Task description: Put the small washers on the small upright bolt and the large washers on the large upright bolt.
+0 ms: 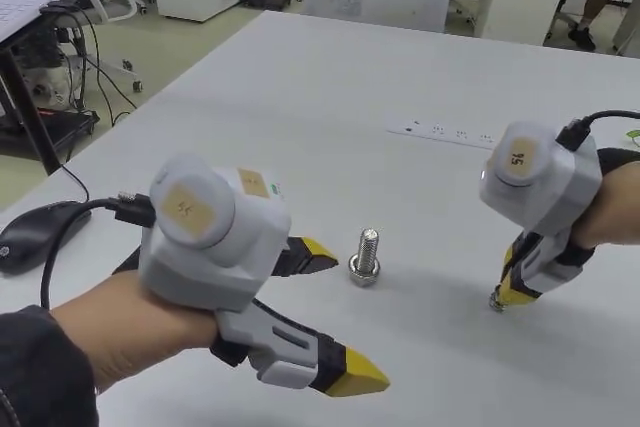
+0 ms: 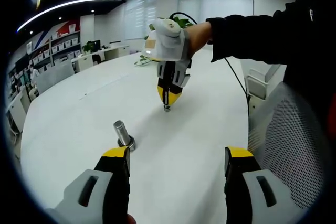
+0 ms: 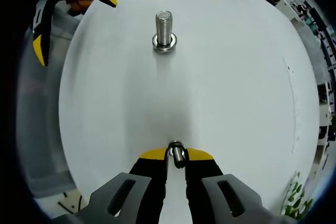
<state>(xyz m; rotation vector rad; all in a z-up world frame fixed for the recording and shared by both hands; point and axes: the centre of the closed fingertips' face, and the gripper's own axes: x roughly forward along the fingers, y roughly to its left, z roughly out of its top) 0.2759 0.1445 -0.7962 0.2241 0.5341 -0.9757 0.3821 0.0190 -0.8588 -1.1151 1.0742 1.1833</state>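
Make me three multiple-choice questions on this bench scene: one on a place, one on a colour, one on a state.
1. Where does the upright bolt stand?
A) on the table, between the left gripper and the right gripper
B) in a drawer
C) on a chair
2. What colour are the jaw tips?
A) red
B) yellow
C) green
3. How is the right gripper?
A) wide open
B) shut on a small metal piece
C) lying on its side
Answers: 1 A, it stands on the white top with a gripper on either side; 2 B, both pairs show yellow; 3 B, the right gripper view shows the pinch.
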